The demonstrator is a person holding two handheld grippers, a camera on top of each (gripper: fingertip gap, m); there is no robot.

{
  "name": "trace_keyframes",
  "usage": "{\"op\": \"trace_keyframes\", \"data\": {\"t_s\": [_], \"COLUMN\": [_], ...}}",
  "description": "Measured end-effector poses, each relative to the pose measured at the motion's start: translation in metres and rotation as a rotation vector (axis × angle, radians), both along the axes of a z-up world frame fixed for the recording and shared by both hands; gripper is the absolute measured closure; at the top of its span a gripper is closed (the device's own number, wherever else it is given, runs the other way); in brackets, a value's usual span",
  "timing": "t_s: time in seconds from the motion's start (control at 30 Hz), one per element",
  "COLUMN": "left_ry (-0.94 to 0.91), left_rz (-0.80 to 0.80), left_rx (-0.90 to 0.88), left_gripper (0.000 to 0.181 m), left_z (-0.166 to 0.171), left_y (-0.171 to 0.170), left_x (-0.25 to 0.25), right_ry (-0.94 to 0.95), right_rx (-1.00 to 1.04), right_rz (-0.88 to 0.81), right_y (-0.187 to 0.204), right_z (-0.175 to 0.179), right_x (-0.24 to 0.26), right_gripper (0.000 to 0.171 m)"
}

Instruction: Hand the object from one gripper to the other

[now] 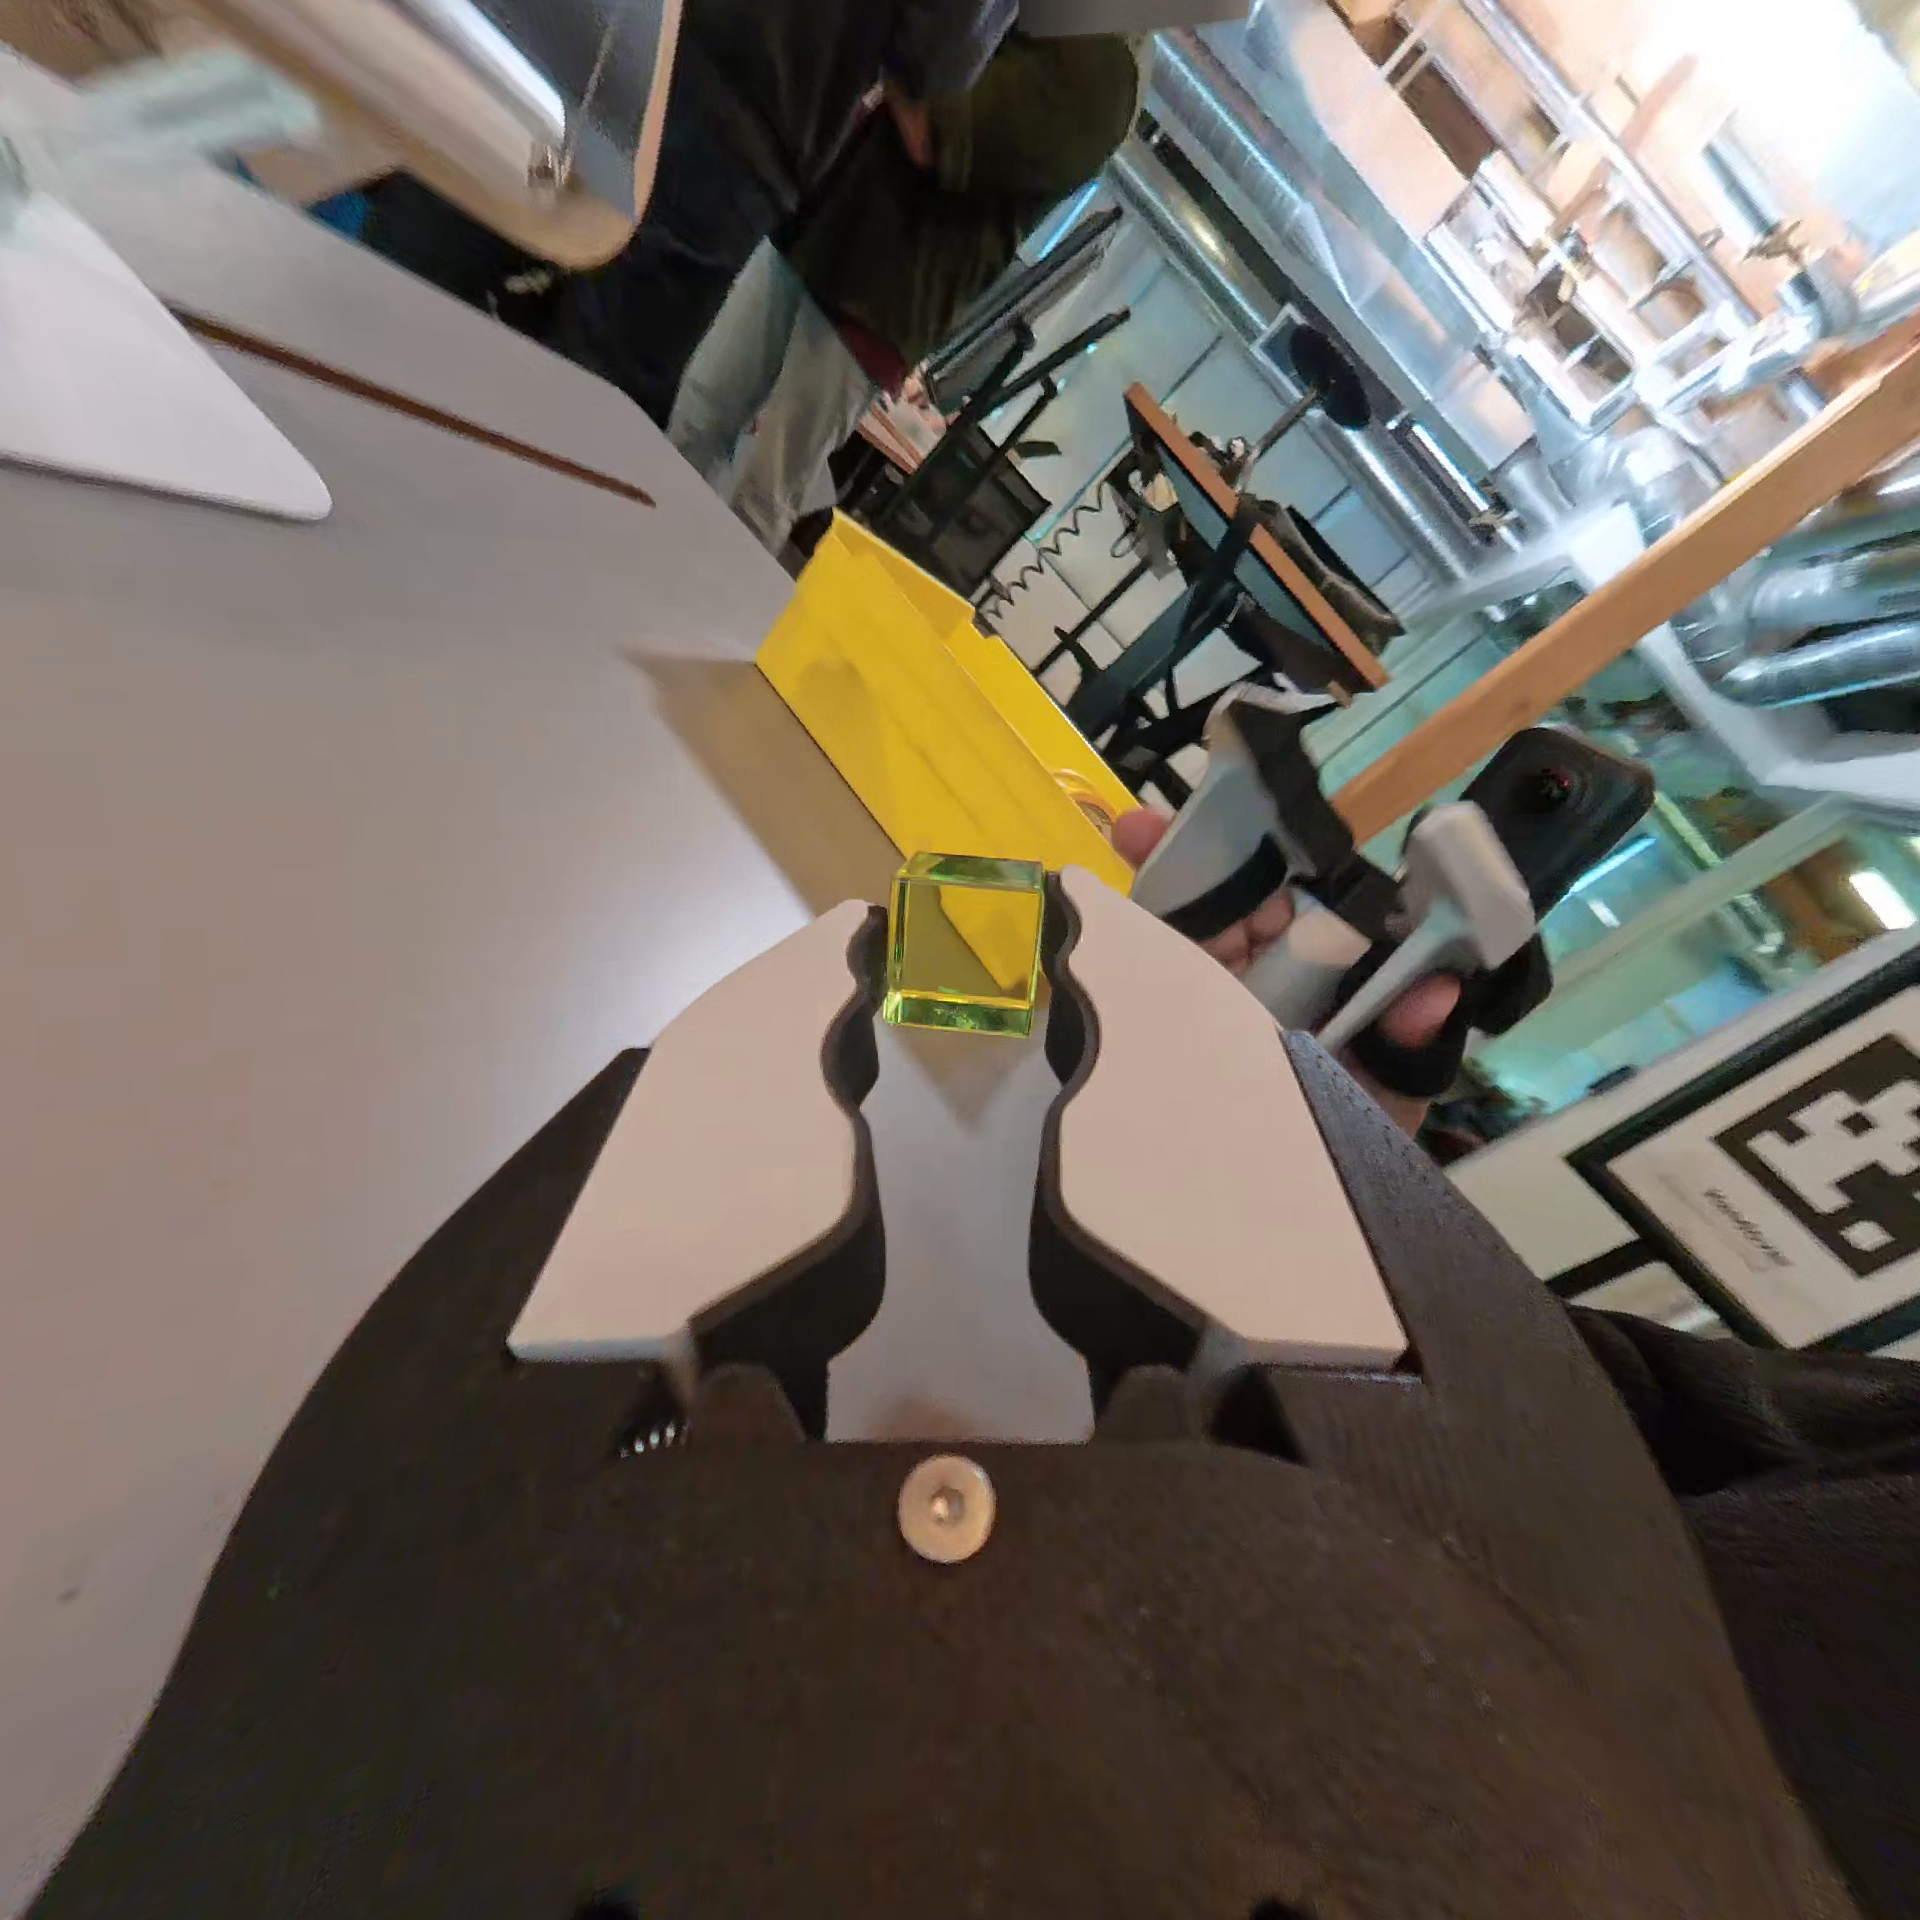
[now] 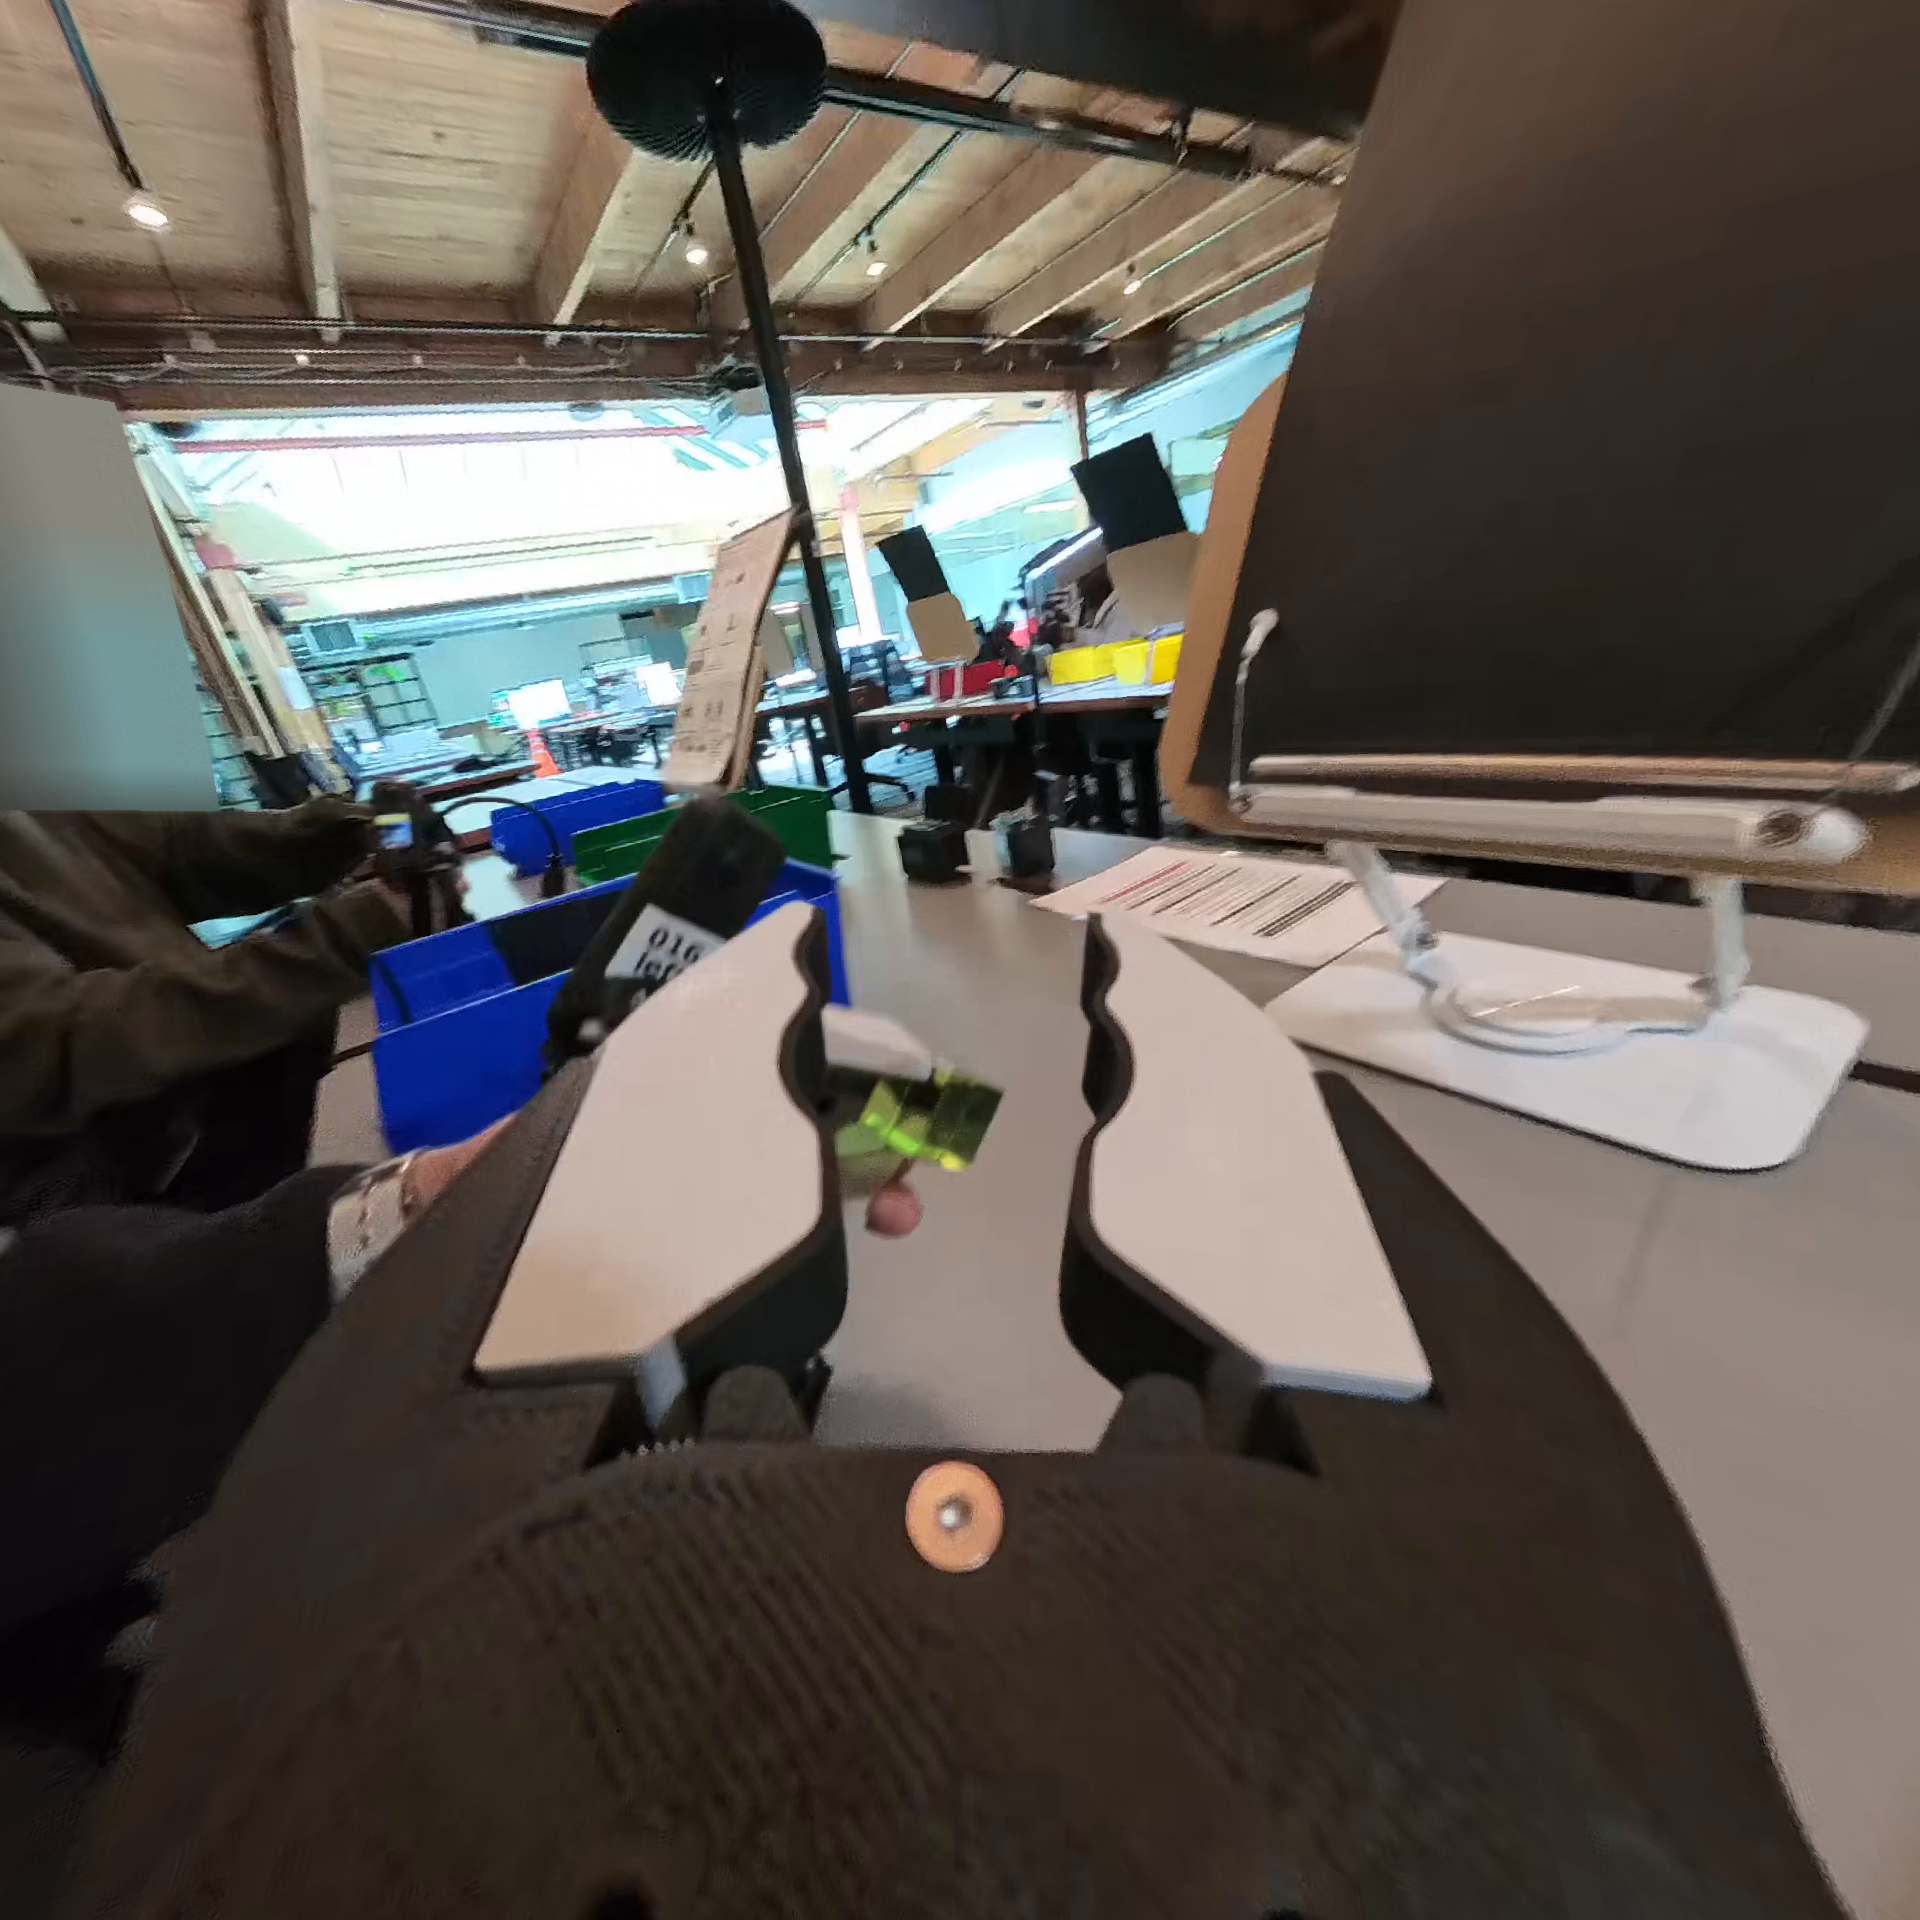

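Note:
A clear green cube point(image 1: 964, 943) sits clamped between the tips of my left gripper point(image 1: 966, 914), held above the grey table point(image 1: 364, 831). The right gripper point(image 1: 1382, 883) shows farther off to the right in the left wrist view, held by a gloved hand. In the right wrist view my right gripper point(image 2: 951, 951) is open and empty. The green cube point(image 2: 920, 1127) shows between its fingers but beyond them, held by the other gripper's white fingertip point(image 2: 878, 1039), which comes in from the left behind my left finger.
A yellow bin point(image 1: 925, 707) stands on the table beyond the cube. A blue bin point(image 2: 457, 1029) and a green bin point(image 2: 717, 831) stand at left. A monitor on a white stand point(image 2: 1579, 1049) and a printed sheet point(image 2: 1216, 899) lie at right. A person stands behind the table.

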State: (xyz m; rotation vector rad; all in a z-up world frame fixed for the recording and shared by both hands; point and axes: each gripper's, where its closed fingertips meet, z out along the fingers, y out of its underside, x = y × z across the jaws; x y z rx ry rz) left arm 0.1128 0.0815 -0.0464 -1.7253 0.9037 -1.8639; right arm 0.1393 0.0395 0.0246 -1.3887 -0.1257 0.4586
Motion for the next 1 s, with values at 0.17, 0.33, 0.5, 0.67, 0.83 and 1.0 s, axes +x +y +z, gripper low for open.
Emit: {"op": "trace_keyframes", "data": {"t_s": [0.17, 0.33, 0.5, 0.67, 0.83, 1.0], "left_ry": [-0.07, -0.147, -0.121, -0.117, -0.069, -0.09], "left_rz": [-0.04, -0.043, -0.042, -0.114, -0.161, -0.152], "left_rx": [-0.12, -0.276, -0.232, -0.186, -0.122, -0.147], "left_gripper": [0.15, 0.15, 0.152, 0.15, 0.15, 0.15], "left_z": [-0.014, -0.021, -0.019, -0.007, -0.014, -0.014], "left_y": [0.001, 0.0, 0.001, -0.018, -0.034, -0.034], "left_x": [-0.005, -0.016, -0.012, -0.001, 0.005, 0.006], "right_ry": [0.097, 0.273, 0.327, 0.413, 0.387, 0.427], "right_rx": [0.006, -0.105, -0.254, -0.378, -0.39, -0.428], "right_rz": [-0.019, 0.13, 0.199, 0.28, 0.286, 0.348], "right_y": [0.003, 0.02, 0.025, 0.008, 0.002, 0.005], "right_z": [-0.013, -0.038, -0.062, -0.077, -0.078, -0.085], "right_x": [0.024, 0.013, -0.008, -0.013, -0.003, -0.01], "right_gripper": [0.127, 0.125, 0.123, 0.127, 0.132, 0.131]}}
